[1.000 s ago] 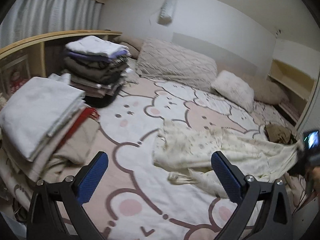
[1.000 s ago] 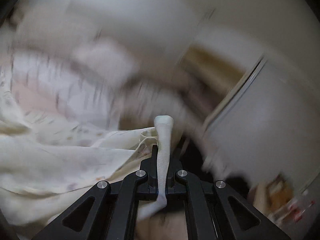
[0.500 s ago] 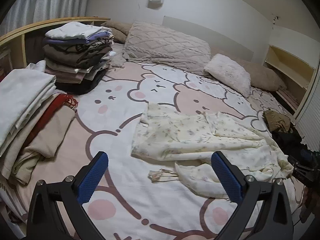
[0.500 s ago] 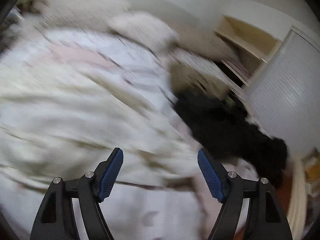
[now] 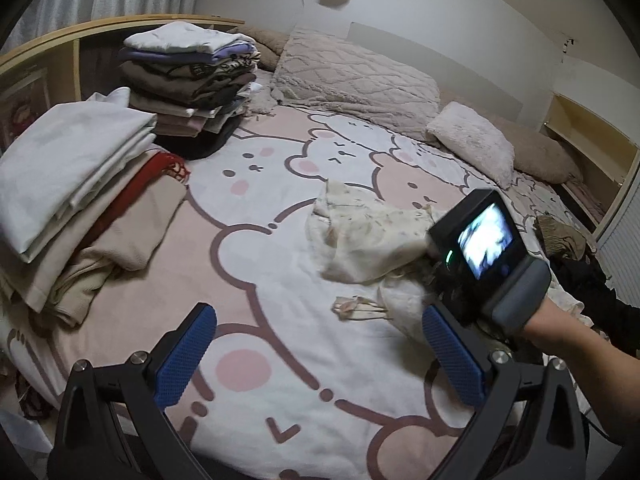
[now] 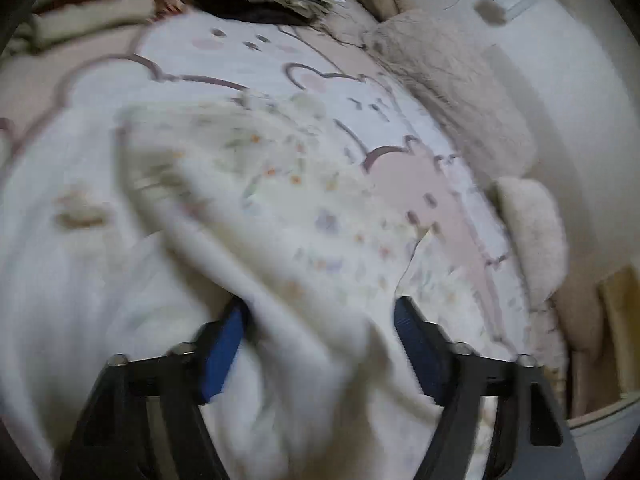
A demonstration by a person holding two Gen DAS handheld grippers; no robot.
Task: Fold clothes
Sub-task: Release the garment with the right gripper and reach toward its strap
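While my left gripper point(image 5: 320, 356) hangs low centre of its frame, its blue pads point(image 5: 186, 360) are spread wide, nothing between them, touching nothing, above the bear-print sheet point(image 5: 256, 264).

My right gripper point(image 6: 320, 344) also has its pads point(image 6: 222, 346) apart. A fold of the garment point(image 6: 280, 200) runs down between them and drapes over the lower centre of that view. Frame is motion-blurred, so I can't tell whether either pad touches cloth; no pinch visible.

In the left view, my right hand point(image 5: 560, 328) comes in from the lower right edge, forearm angled up-left, holding the right unit with its lit screen point(image 5: 486, 236) facing the camera. The unit's nose sits right at the garment's right end.

Garment point(image 5: 364, 236): cream, small floral print, crumpled, right of centre on the sheet. A small loose strip of it point(image 5: 356, 306) lies just below, near my left unit's right pad.

Upper left of the left view: tall folded stack point(image 5: 192, 80). Left edge: second stack point(image 5: 72, 184), white on top, red and beige under. Pillows point(image 5: 352, 72) along the top. Dark clothes point(image 5: 588, 276) at the right edge.
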